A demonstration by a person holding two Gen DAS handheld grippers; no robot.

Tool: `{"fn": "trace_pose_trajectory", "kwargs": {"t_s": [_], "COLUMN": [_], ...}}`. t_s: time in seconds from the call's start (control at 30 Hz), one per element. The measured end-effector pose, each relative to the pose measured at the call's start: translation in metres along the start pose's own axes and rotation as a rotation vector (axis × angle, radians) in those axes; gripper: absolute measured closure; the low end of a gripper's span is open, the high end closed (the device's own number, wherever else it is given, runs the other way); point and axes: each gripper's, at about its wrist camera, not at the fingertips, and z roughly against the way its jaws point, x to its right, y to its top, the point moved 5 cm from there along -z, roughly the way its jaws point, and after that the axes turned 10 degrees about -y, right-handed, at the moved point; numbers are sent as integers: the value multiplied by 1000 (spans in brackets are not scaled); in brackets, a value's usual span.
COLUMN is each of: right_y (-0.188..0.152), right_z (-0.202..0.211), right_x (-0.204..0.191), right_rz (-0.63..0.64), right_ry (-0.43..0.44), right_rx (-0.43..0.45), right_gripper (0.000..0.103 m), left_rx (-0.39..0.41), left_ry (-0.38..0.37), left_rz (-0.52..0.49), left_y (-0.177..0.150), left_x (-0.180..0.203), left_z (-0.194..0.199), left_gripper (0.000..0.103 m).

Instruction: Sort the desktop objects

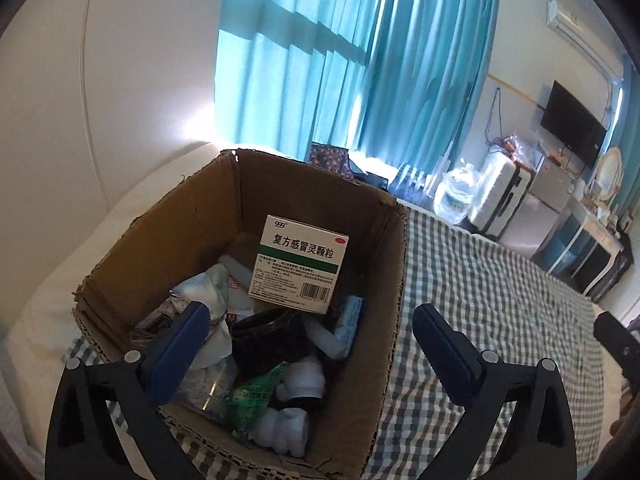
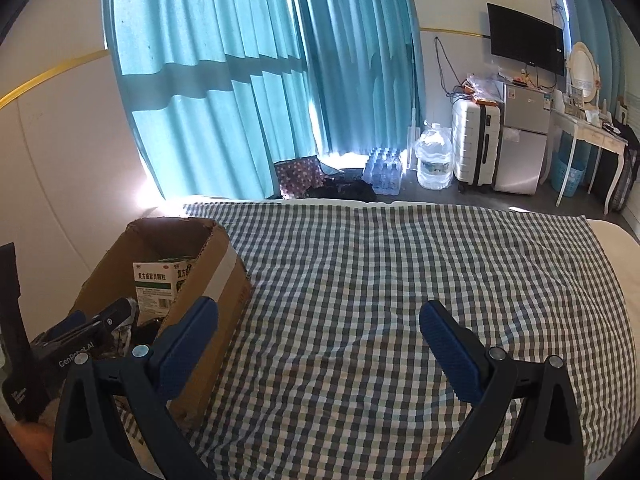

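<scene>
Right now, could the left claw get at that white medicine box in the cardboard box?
Probably yes: the left claw is open right over the cardboard box, and the medicine box lies on top, uncovered.

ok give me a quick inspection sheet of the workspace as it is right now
surface: checked cloth spread over a bed, bare apart from the box.
job's things: cardboard box at the cloth's left edge; white and green medicine box leaning upright inside, over a black tub, green packet, white bottles and wrappers.
clutter: nothing seen loose on the cloth.
grippers: left gripper over the box, jaws open, nothing between them; right gripper over bare cloth, jaws open, empty.
cables: wires hanging on the far wall by the television.
surroundings: teal curtains, suitcase, water jug, small fridge.
</scene>
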Motion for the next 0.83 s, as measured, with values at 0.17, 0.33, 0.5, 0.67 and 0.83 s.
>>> {"fn": "trace_pose_trajectory", "kwargs": {"t_s": [0.17,0.33,0.5,0.67,0.83], "right_y": [-3,-4,-5,-5,-8], "right_z": [2,-1,-5,-11,-14], "right_x": [-5,-2,4,4,3], "right_rz": [5,0,-12,-17,-10], "right_ry": [-8,-17,-22,-26,-28], "right_rx": [-2,-10,-16,-31,-38], "right_gripper": [2,2,2,2,2], "left_rx": [9,16,-3,15,0], "left_ry": [-12,-40,-18,4,-31], "left_rz": [10,14,-6,-37,-71], "left_y": [3,3,0,-3,-5], "left_x": [-2,1,5,12,22], "left_z": [6,8,5,5,5], "left_gripper": [0,0,0,0,0]}}
